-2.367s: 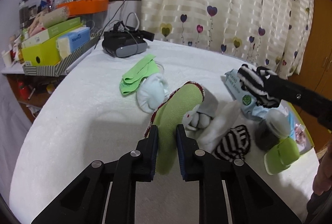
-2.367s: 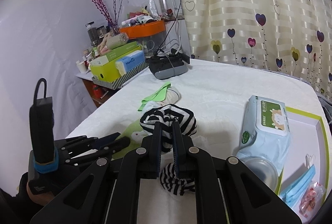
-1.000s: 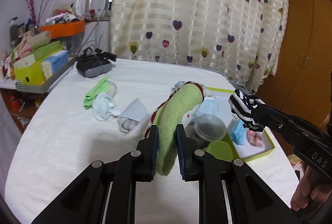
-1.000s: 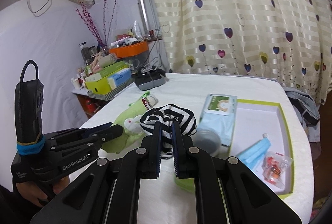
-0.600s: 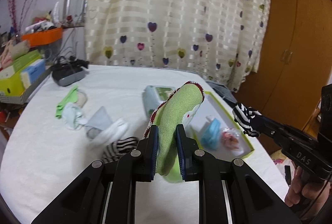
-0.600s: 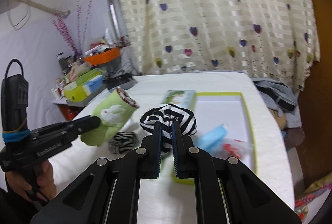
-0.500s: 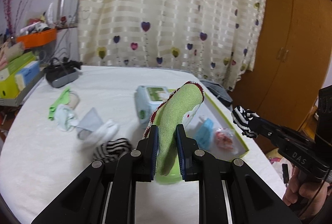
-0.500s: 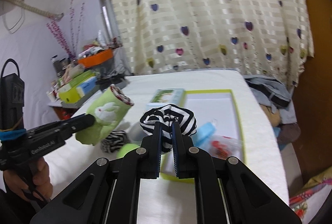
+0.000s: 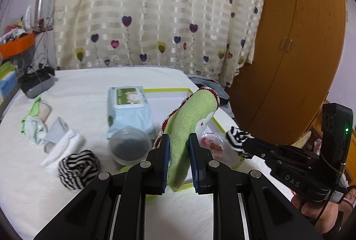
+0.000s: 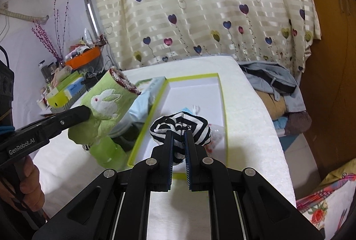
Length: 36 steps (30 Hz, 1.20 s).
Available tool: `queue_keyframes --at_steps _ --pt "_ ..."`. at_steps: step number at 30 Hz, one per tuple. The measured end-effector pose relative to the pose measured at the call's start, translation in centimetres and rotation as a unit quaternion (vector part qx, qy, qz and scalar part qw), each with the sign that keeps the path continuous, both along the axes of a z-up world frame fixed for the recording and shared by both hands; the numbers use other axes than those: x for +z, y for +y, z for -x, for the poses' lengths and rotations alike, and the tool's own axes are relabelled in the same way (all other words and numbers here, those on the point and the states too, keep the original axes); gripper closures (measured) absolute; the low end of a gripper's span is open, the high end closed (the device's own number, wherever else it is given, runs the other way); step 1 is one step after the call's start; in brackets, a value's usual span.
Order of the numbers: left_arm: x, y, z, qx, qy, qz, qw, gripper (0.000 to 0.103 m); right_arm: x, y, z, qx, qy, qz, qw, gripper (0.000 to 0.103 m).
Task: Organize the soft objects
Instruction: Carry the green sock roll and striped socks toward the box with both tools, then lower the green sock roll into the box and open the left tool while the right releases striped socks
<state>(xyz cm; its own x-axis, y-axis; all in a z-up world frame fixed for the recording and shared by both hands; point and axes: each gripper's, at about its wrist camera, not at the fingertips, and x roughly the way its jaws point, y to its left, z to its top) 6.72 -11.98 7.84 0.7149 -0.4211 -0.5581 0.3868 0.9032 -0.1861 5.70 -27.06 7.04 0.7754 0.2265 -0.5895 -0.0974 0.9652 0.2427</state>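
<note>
Both tongs clamp socks, green sock (image 9: 189,128) left, striped sock (image 10: 180,126) right, above tray (image 10: 219,93).

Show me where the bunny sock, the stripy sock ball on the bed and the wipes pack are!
bunny sock (image 10: 104,104), right wrist view, on the white rabbit.
stripy sock ball (image 9: 77,170), left wrist view, on its middle.
wipes pack (image 9: 128,101), left wrist view, on its green label.

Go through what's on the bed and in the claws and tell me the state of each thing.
Left claw: shut on green sock, lifted.
Right claw: shut on striped sock, lifted.
Second striped sock: balled, lying on bed.
White box: open.
Wipes pack: flap closed.
</note>
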Motion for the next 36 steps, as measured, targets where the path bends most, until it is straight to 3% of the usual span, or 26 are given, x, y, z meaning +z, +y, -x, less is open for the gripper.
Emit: queue_keyframes --at_steps 10,25,36 --pt "-2.7 -3.3 -1.6 -0.032 0.037 -0.016 0.9987 0.087 -3.5 -0.9 -1.6 0.011 0.051 0.003 0.999 0.093" --pt "-6.4 -5.8 -5.9 -0.036 0.095 -0.035 0.9942 0.087 -5.5 -1.4 -6.1 0.016 0.083 0.007 0.996 0.093" --pt "-6.7 -6.8 -8.0 -0.022 0.088 -0.04 0.995 0.087 -5.6 -2.0 -9.2 0.013 0.091 0.002 0.996 0.09"
